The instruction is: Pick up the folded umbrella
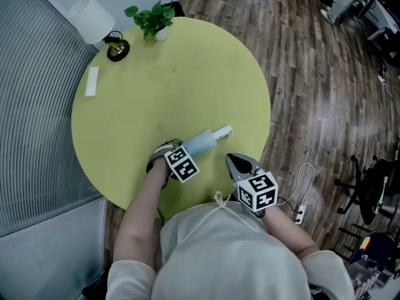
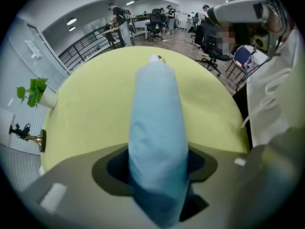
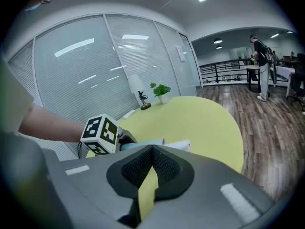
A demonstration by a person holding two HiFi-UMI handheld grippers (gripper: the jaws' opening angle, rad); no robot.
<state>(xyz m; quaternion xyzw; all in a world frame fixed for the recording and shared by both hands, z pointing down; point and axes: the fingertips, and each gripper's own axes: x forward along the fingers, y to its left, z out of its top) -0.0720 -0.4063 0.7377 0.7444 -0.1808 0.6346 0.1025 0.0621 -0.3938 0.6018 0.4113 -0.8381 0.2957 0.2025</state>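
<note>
The folded umbrella (image 1: 203, 144) is pale blue with a white tip and lies on the round yellow-green table (image 1: 175, 86) near its front edge. My left gripper (image 1: 174, 149) points steeply down over the umbrella's near end. In the left gripper view the umbrella (image 2: 157, 128) fills the space between the jaws of that gripper (image 2: 159, 171), and both pads lie against its fabric. My right gripper (image 1: 240, 165) hovers to the right of the umbrella at the table's rim, apart from it. Its jaws (image 3: 152, 149) meet at the tips with nothing between them. A strip of the umbrella (image 3: 140, 144) shows just beyond them.
At the table's far left stand a white lamp shade (image 1: 92, 19), a small black and gold ornament (image 1: 117, 49) and a potted plant (image 1: 153, 19). A white bar (image 1: 92, 81) lies near the left rim. A power strip (image 1: 300, 214) and an office chair (image 1: 369, 186) are on the wooden floor at the right.
</note>
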